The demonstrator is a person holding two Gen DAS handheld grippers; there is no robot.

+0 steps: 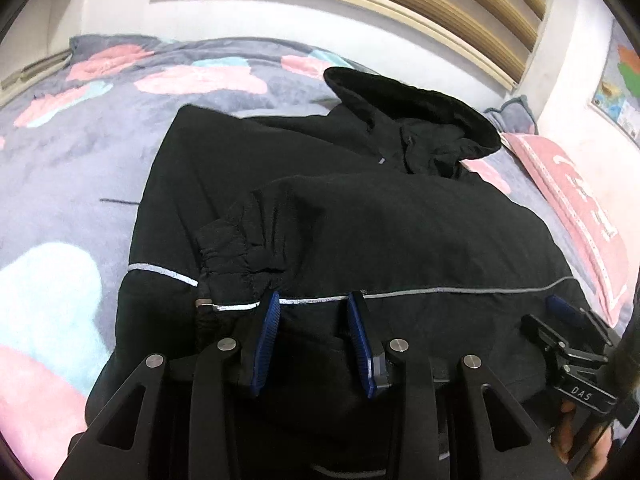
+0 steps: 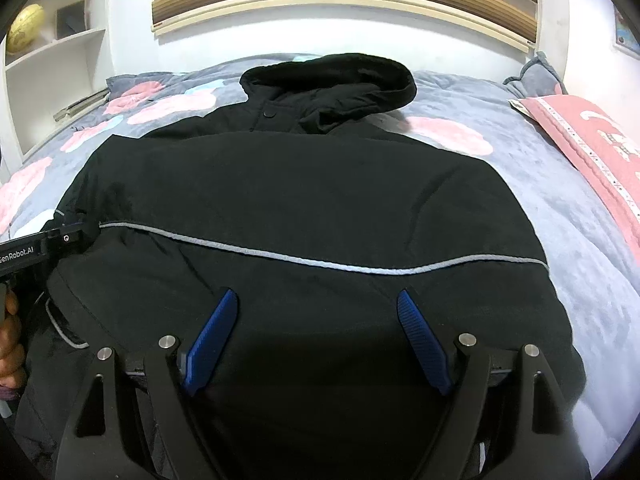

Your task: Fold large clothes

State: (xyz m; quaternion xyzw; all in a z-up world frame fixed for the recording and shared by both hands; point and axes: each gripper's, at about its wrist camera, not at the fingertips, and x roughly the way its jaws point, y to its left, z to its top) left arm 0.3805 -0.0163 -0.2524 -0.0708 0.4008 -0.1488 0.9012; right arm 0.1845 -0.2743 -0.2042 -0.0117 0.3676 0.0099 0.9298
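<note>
A black hooded jacket (image 2: 304,200) lies spread on a bed covered by a grey blanket (image 2: 560,208) with pink and pale blue patches. In the right wrist view the jacket fills the middle of the frame, its hood (image 2: 332,76) toward the top centre near the wall, and a thin grey reflective stripe (image 2: 320,260) runs across its body from left to right. A pink pillow (image 2: 592,148) lies at the right edge, and white shelves (image 2: 52,56) stand at the upper left.

In the left wrist view one sleeve is folded across the jacket's body, its gathered cuff (image 1: 236,256) sitting left of centre, just above the stripe.

The left gripper (image 1: 314,304) points down at the jacket at lower centre. Its blue pads stand partly apart, with black fabric lying between them; whether the pads press on the cloth cannot be told. The cuff lies just beyond the left pad.

The right gripper (image 2: 316,300) hangs over the jacket's lower part at lower centre of its view, its blue pads spread wide and holding nothing; the fabric below them lies flat. In the left wrist view that gripper shows at the lower right edge, with part of a hand (image 1: 576,436) beneath it.
</note>
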